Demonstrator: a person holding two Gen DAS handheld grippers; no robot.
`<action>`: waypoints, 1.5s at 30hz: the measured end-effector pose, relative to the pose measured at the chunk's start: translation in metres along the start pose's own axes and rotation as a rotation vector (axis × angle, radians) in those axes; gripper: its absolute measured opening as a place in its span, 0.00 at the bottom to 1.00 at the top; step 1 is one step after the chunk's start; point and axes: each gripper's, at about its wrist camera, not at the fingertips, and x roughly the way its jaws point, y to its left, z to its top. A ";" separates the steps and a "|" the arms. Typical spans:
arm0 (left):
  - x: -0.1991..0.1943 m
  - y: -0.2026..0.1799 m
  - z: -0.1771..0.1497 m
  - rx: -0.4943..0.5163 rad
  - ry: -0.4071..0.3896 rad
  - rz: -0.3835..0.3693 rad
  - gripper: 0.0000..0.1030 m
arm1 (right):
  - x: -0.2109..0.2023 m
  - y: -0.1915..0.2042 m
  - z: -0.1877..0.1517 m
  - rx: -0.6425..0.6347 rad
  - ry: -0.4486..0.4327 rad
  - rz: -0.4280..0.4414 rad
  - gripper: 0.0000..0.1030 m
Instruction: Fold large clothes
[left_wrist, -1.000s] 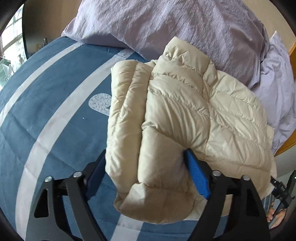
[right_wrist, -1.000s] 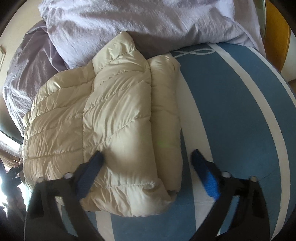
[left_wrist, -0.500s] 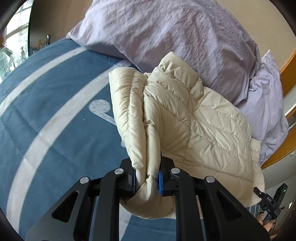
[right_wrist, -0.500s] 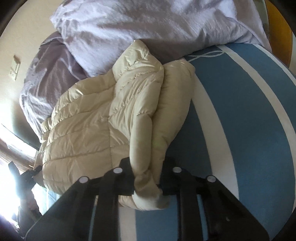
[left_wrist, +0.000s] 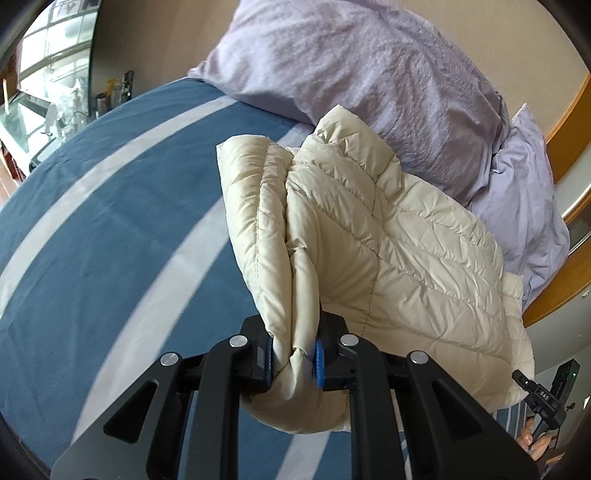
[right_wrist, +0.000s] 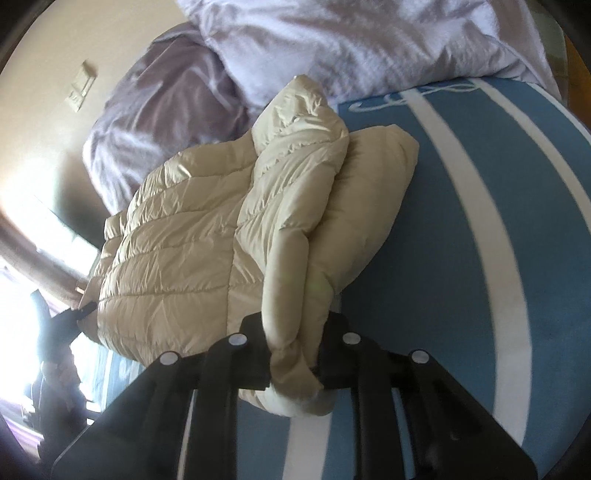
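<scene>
A cream quilted puffer jacket (left_wrist: 388, 251) lies folded on the blue bed cover, collar toward the pillows. My left gripper (left_wrist: 294, 356) is shut on the jacket's near folded edge, which bunches between the blue pads, and the pinched edge is lifted off the cover. In the right wrist view the same jacket (right_wrist: 207, 236) spreads to the left, and my right gripper (right_wrist: 294, 363) is shut on its other near corner, also raised. The far right edge of the jacket reaches the other gripper (left_wrist: 543, 402), held by a hand at the lower right.
The blue bed cover with white stripes (left_wrist: 110, 229) spreads left of the jacket; in the right wrist view it (right_wrist: 461, 258) lies to the right. Lilac pillows (left_wrist: 369, 74) and bedding (right_wrist: 351, 40) pile behind. A wooden headboard (left_wrist: 576, 122) runs at right. A window sill with bottles (left_wrist: 107, 96) is far left.
Both grippers went from wide open around the jacket's near edge to shut on it. They then moved and lifted the pinched corners, so the jacket's edge now stands up from the cover.
</scene>
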 end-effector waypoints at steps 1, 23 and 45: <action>-0.003 0.003 -0.002 -0.002 -0.001 -0.001 0.15 | -0.002 0.004 -0.007 -0.012 0.007 0.003 0.17; -0.014 0.029 -0.014 -0.095 0.022 -0.001 0.71 | -0.033 0.070 -0.004 -0.216 -0.153 -0.209 0.54; -0.003 0.027 -0.008 -0.207 0.022 -0.081 0.26 | 0.047 0.088 -0.033 -0.368 -0.053 -0.360 0.59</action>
